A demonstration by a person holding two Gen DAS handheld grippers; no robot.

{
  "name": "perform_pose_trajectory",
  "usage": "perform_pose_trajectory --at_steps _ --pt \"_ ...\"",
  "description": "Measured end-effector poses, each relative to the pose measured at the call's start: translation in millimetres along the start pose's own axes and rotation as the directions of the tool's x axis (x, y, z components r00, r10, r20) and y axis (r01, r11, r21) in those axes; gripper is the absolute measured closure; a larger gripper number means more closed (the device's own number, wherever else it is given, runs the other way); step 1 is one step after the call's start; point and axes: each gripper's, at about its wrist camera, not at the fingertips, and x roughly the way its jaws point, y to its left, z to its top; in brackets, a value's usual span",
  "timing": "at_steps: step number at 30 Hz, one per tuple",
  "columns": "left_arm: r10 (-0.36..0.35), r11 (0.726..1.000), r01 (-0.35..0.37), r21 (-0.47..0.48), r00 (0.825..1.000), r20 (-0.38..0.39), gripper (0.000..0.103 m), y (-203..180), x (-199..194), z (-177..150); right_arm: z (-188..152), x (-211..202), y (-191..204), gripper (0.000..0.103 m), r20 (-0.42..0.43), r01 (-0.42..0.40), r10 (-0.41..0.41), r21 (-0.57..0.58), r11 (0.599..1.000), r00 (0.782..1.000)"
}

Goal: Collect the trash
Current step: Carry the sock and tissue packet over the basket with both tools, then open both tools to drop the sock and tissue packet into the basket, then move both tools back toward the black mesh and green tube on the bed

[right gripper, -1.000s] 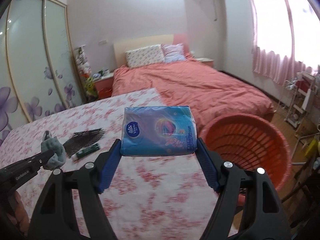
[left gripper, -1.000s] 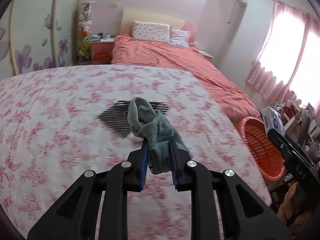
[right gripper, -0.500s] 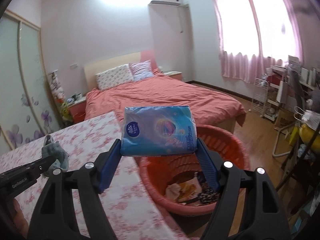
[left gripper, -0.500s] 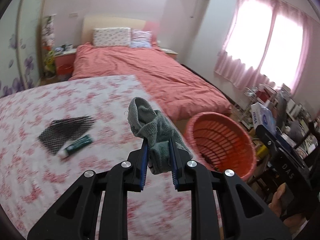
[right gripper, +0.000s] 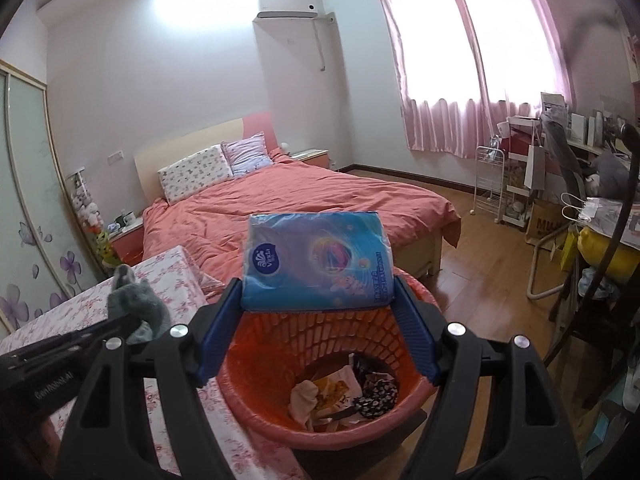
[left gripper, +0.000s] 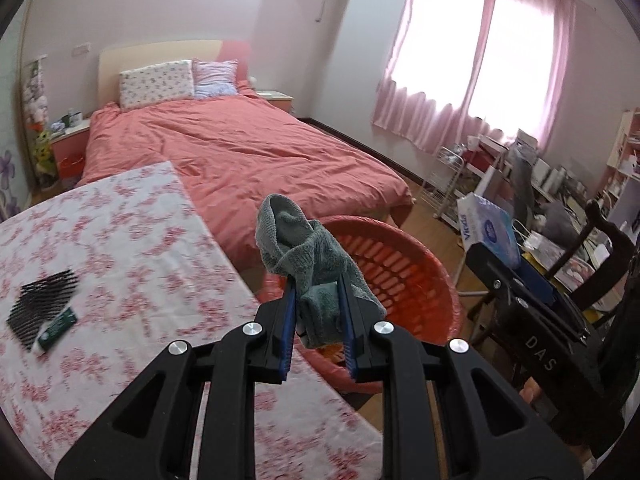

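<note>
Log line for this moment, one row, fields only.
left gripper: shut on grey sock | right gripper: shut on blue tissue pack | both over red basket | basket: holds trash | nothing released

Grey-green sock [left gripper: 308, 256]; blue tissue pack [right gripper: 316, 258]; orange-red slatted basket [right gripper: 320, 336]; pink-floral white cloth [left gripper: 120, 248]; coral bedspread [left gripper: 240, 152]; black mesh item [left gripper: 40, 300], possibly netting.

The left gripper [left gripper: 318, 300] points downward, its jaws pinched nearly together on a grey sock [left gripper: 308, 248]. The right gripper [right gripper: 318, 300] stands spread wide, clamping a blue tissue pack [right gripper: 316, 260].
</note>
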Motion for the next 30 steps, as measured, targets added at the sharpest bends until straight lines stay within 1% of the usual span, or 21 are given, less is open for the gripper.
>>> perform_pose_trajectory --at_steps 11,14,15,17,18,20,23,25,27,30 --pt "-0.044 0.998 0.047 0.043 0.998 -0.054 0.083 -29.4 37.2 -1.6 3.5 24.4 -17.9 0.031 -0.019 -0.005 0.006 0.041 0.999 1.000" --pt "-0.045 0.998 0.048 0.050 0.996 -0.073 0.083 -33.3 50.0 -1.8 4.8 36.6 -23.8 0.031 -0.034 -0.020 0.022 0.062 0.998 0.999" --pt "-0.047 0.997 0.051 0.050 0.995 -0.084 0.083 -33.8 55.6 -2.5 5.3 42.6 -26.9 0.030 -0.042 -0.036 0.039 0.074 0.997 0.998" --pt "-0.037 0.998 0.041 0.044 0.995 -0.095 0.079 -32.6 61.3 -4.7 6.2 50.7 -32.4 0.028 -0.048 -0.056 0.061 0.092 0.994 0.997" --pt "-0.035 0.998 0.039 0.040 0.994 -0.102 0.076 -31.4 64.1 -5.3 6.5 55.3 -35.5 0.026 -0.055 -0.065 0.071 0.106 0.992 0.996" --pt "-0.033 0.999 0.036 0.024 0.992 -0.121 0.065 -28.3 70.6 -8.1 6.4 63.0 -42.0 0.024 -0.069 -0.083 0.093 0.137 0.987 0.993" --pt "-0.031 0.999 0.033 0.010 0.990 -0.139 0.056 -25.1 74.6 -12.0 3.9 70.4 -49.0 0.024 -0.088 -0.075 0.091 0.165 0.983 0.992" --pt "-0.018 1.000 0.020 0.011 0.989 -0.149 0.053 -23.1 75.9 -14.8 0.3 71.8 -51.1 0.024 -0.095 -0.064 0.081 0.171 0.983 0.992" --pt "-0.006 1.000 0.007 0.009 0.987 -0.158 0.053 -21.4 75.4 -17.1 -3.4 72.8 -51.1 0.024 -0.107 -0.055 0.074 0.171 0.984 0.992" --pt "0.019 1.000 -0.018 0.009 0.987 -0.158 0.050 -17.3 72.2 -19.6 -7.6 72.4 -46.4 0.024 -0.117 -0.048 0.066 0.151 0.987 0.991"
